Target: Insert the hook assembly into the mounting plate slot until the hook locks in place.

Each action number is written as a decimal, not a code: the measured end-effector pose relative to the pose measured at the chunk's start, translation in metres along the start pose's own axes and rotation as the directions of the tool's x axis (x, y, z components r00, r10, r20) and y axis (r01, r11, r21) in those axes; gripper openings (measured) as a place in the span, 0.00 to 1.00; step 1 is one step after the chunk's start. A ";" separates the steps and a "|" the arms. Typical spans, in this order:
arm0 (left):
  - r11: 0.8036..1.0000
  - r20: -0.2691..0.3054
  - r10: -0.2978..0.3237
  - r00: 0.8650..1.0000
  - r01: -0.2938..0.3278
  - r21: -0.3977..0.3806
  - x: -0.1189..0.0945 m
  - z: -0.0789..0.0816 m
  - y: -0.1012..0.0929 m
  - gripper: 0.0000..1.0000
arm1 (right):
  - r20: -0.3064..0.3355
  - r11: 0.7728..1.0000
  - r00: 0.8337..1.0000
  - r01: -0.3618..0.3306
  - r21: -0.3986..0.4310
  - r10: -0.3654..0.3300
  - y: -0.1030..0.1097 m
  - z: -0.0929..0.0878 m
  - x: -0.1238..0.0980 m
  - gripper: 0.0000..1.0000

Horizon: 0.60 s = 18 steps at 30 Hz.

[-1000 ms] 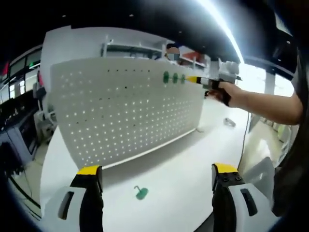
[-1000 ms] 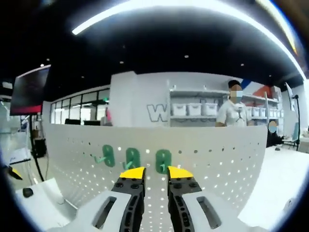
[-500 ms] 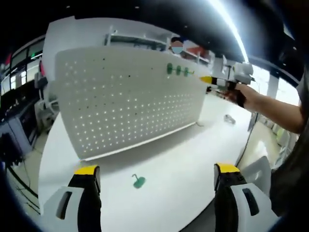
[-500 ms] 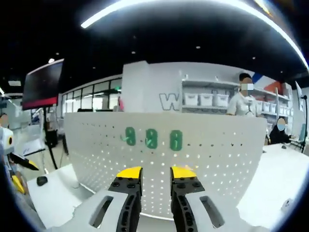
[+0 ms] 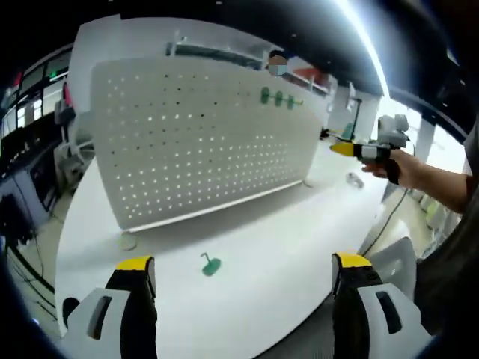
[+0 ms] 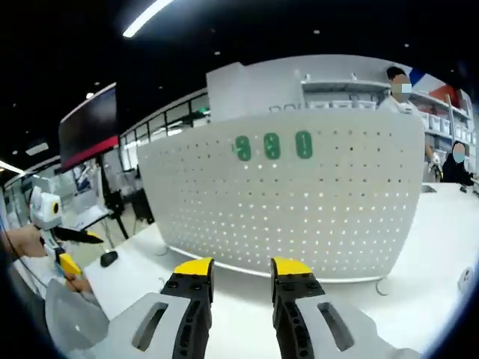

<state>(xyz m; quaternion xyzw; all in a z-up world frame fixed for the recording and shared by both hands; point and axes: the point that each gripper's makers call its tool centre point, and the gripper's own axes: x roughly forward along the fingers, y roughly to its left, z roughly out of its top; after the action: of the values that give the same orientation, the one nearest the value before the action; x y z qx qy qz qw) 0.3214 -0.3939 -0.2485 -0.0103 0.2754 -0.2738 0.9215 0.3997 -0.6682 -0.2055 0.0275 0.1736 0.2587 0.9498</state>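
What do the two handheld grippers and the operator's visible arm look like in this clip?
Both the left gripper and right gripper have white bodies with black jaws capped in yellow tips. The person's forearm is bare, with a dark strap at the hand and dark clothing at the edge.

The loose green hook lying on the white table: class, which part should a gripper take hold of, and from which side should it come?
Grip the loose green hook by its thin bent stem, which sticks up from the flat oval base resting on the table. Come from above, probably with the open left gripper, jaws straddling the stem; the flat base offers little to pinch.
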 end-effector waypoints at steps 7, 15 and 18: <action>1.000 -0.038 -0.019 0.999 0.018 -0.017 0.002 -0.017 -0.005 1.00 | -0.128 0.996 0.987 -0.089 0.028 0.092 0.038 -0.051 0.001 0.43; 0.999 -0.084 -0.018 0.996 0.014 -0.048 0.000 -0.040 -0.005 1.00 | -0.208 0.982 0.961 -0.188 -0.017 0.181 0.072 -0.082 0.000 0.48; 0.998 -0.096 -0.025 0.995 0.020 -0.057 0.001 -0.048 -0.009 1.00 | -0.263 0.968 0.938 -0.246 -0.041 0.227 0.086 -0.094 -0.003 0.49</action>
<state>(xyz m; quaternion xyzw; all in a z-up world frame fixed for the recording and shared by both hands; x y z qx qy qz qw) 0.2932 -0.3955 -0.2888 -0.0261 0.3270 -0.2764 0.9033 0.3238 -0.5993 -0.2802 -0.0205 0.2808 0.3787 0.8817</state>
